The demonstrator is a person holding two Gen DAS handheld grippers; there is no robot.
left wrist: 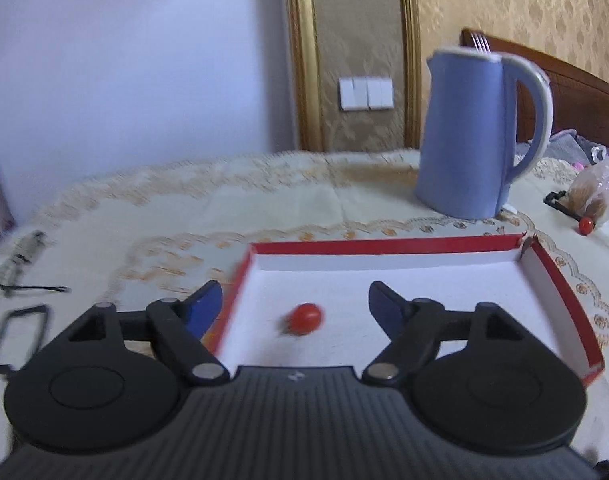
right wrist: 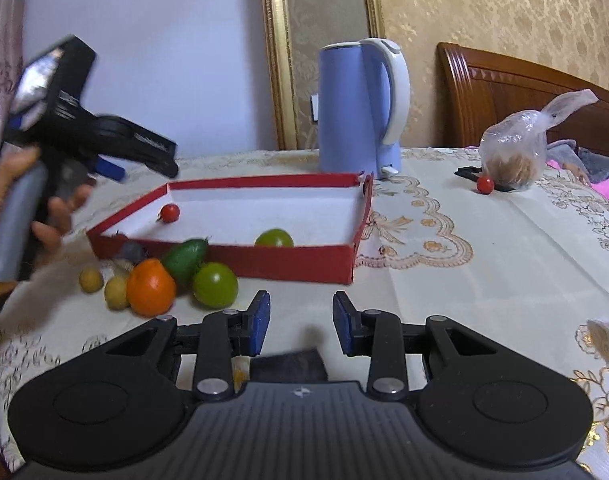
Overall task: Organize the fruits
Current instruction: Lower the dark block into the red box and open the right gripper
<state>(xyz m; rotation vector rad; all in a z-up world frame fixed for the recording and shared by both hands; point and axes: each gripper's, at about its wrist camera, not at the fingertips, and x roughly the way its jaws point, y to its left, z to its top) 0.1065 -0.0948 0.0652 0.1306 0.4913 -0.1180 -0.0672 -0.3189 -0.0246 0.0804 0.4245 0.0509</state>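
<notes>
Left fingers (left wrist: 200, 312): spread wide, gripping nothing, hanging over the red box (left wrist: 384, 246) so the cherry tomato (left wrist: 305, 319) lands inside
Right gripper (right wrist: 300, 322): narrow gap, nothing in it, parked over the tablecloth (right wrist: 464, 280)
Green tomato (right wrist: 274, 238): already boxed
Still outside: orange (right wrist: 150, 287), avocado (right wrist: 184, 258), another green tomato (right wrist: 215, 285), beside the box

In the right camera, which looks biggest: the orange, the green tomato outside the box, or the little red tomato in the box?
1. Orange
2. Green tomato, nearly the same size
3. Red cherry tomato, farther away yet clearly smallest
</notes>
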